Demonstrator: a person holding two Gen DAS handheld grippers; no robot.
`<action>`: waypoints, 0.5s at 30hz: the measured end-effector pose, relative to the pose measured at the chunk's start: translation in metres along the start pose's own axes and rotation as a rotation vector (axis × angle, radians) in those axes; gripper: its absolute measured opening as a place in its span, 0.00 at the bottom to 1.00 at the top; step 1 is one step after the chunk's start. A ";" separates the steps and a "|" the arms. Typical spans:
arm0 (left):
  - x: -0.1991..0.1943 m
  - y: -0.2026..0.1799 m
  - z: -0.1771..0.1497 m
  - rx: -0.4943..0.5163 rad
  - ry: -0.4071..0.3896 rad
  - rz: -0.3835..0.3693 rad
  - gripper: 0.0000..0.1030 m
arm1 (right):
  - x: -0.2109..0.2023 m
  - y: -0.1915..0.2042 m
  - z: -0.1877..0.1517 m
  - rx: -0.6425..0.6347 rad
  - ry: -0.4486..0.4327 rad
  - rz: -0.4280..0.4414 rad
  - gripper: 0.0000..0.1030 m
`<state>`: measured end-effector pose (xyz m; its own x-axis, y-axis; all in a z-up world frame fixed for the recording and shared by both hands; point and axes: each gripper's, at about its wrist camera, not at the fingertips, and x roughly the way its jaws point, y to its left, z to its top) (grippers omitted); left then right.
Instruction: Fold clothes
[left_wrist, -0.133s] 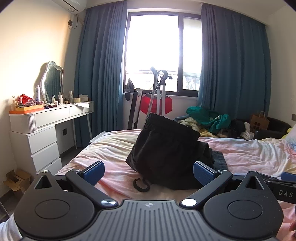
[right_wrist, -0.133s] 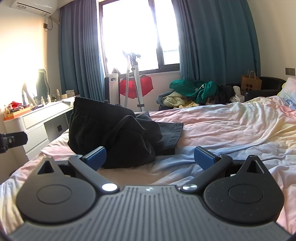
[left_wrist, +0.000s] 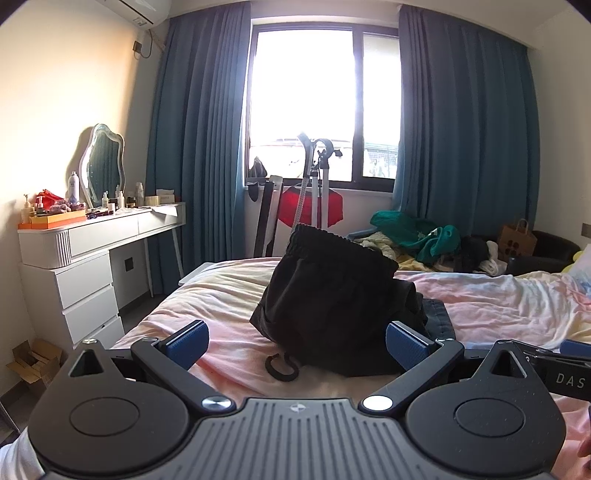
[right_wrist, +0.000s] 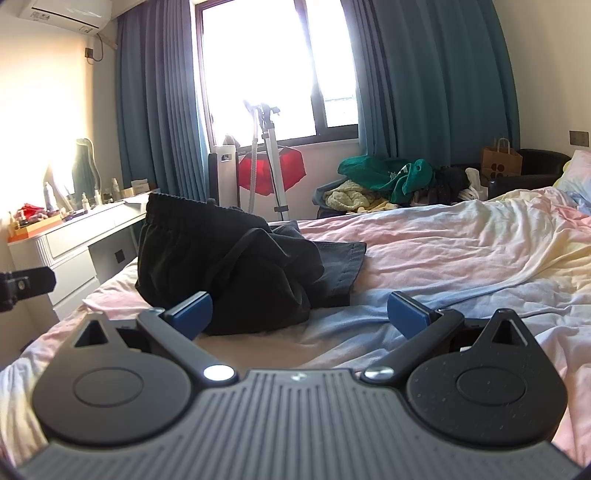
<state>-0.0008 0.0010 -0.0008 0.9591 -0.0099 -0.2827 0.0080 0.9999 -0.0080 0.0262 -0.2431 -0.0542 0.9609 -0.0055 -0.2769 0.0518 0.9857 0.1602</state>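
A heap of black clothes (left_wrist: 332, 295) with an elastic waistband standing up lies on the bed (left_wrist: 498, 306), a grey garment (right_wrist: 340, 258) under it. My left gripper (left_wrist: 297, 341) stands open just short of the heap, nothing between its blue pads. In the right wrist view the same heap (right_wrist: 229, 266) lies ahead and to the left. My right gripper (right_wrist: 299, 310) is open over the sheet, its left pad (right_wrist: 192, 308) near the heap's front edge. A black drawstring loop (left_wrist: 280, 367) lies on the sheet.
A white dressing table (left_wrist: 92, 251) with a mirror and bottles stands left of the bed. A stand with a red cloth (left_wrist: 314, 206) is by the window. More clothes (right_wrist: 384, 181) are piled on a seat beyond the bed, beside a paper bag (right_wrist: 500, 160).
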 end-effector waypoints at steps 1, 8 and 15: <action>0.000 0.000 0.000 0.001 -0.001 -0.001 1.00 | 0.000 0.000 0.000 -0.002 0.000 -0.001 1.00; 0.002 -0.001 0.000 0.016 -0.001 -0.005 1.00 | 0.002 -0.002 0.000 -0.014 -0.001 -0.006 1.00; 0.004 -0.003 -0.002 0.015 0.005 -0.006 1.00 | 0.002 0.002 0.000 -0.002 0.000 -0.034 1.00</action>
<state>0.0019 -0.0021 -0.0038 0.9577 -0.0156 -0.2874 0.0177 0.9998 0.0046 0.0281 -0.2415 -0.0540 0.9585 -0.0394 -0.2823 0.0843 0.9853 0.1488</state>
